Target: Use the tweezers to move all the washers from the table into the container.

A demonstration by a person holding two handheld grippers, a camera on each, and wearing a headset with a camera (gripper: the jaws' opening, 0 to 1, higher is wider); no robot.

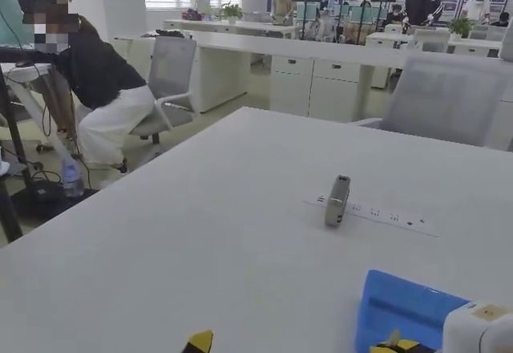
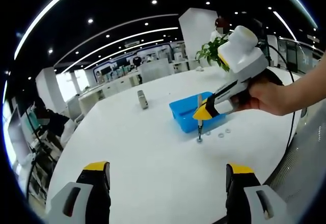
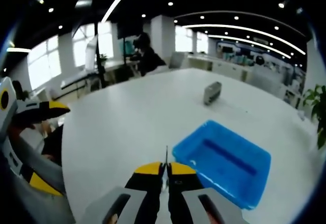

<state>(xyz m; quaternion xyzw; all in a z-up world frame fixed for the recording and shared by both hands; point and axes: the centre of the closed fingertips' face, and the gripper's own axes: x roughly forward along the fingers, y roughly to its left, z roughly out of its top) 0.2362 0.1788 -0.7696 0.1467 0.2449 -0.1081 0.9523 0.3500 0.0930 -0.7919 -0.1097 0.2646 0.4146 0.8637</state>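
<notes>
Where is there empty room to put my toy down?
The white table is bare left of the small grey metal block and blue plastic container. Beside the container it is crowded: small washers lie under thin tweezers in the right hand-held gripper.

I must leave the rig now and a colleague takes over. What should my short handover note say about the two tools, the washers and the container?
Left tool: open, holds nothing, above the table.
Right tool: shut on the tweezers, which point down at the table beside the container.
The washers: about three lie on the table beside the container, one right at the tweezers' tip. Whether it is pinched, I cannot tell.
Done: nothing certain; the container looks empty.
Left: carry each washer with the tweezers into the container.
</notes>
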